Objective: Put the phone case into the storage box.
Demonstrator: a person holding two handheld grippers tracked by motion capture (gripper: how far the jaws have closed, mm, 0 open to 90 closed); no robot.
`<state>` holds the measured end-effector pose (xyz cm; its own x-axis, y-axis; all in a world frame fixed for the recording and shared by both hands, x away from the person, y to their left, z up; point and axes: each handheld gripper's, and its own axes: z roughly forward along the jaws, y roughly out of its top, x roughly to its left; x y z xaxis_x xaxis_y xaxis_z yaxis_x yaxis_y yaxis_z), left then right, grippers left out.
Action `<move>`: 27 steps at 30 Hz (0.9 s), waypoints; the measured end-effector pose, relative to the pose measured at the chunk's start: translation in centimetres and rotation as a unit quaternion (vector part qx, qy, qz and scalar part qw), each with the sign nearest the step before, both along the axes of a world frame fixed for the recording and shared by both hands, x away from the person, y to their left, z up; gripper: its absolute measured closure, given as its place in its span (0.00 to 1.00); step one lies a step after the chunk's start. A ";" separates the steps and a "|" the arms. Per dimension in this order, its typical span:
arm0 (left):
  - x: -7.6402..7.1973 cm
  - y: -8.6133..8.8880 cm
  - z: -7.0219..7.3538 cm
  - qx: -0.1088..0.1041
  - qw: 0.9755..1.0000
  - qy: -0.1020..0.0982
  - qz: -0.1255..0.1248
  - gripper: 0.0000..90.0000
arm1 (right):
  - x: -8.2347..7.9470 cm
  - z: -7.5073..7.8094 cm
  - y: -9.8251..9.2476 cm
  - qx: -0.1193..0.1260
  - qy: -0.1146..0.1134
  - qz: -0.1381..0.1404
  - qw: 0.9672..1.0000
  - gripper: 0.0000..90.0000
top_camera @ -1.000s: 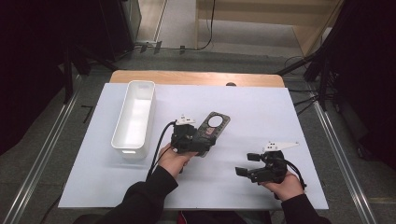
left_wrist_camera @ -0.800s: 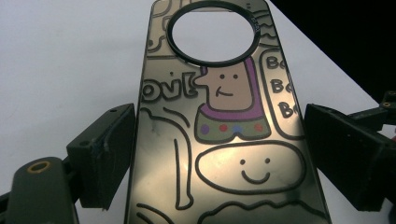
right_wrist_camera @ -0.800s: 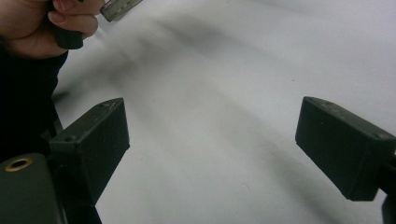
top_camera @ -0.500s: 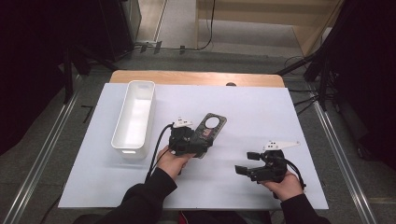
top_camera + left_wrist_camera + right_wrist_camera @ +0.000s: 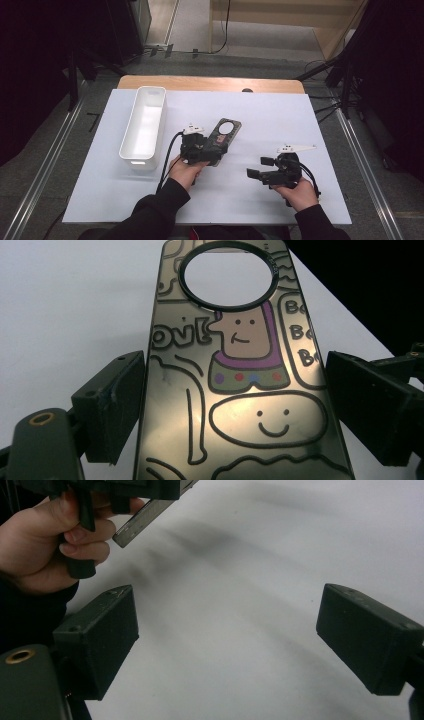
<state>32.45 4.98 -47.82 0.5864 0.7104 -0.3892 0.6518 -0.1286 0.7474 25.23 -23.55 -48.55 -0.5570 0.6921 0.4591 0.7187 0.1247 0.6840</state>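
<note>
While the left gripper (image 5: 235, 405) clamps the cartoon-printed phone case (image 5: 240, 385) by its side edges, lifted just right of the white bin (image 5: 144, 125), the right gripper (image 5: 225, 645) hangs wide open w/ nothing in it. Step: carry, prob. Next needs swing over bin, then release.

Bin (image 5: 144, 127) stood left of centre on my table (image 5: 280, 112); phone case (image 5: 222, 137) lay just right of it, mid-frame, between left gripper's (image 5: 207, 150) jaws; right gripper (image 5: 257, 167) sat lower right.
</note>
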 end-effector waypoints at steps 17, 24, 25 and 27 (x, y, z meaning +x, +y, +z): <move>0.8 -0.1 -0.1 -0.013 1.000 -0.005 0.019 0.13 | 1.9 0.7 1.3 -0.006 0.028 -0.038 0.999 0.10; 0.8 -0.2 -0.1 -0.019 1.000 -0.008 0.022 0.13 | 2.9 1.5 1.9 0.002 0.043 -0.050 0.998 0.10; 0.8 -0.1 -0.1 -0.019 1.000 -0.008 0.021 0.13 | 3.1 1.5 2.0 0.003 0.043 -0.052 0.998 0.10; 0.8 0.0 0.0 -0.018 1.000 -0.009 0.023 0.13 | 3.4 1.6 2.1 0.003 0.047 -0.054 0.997 0.10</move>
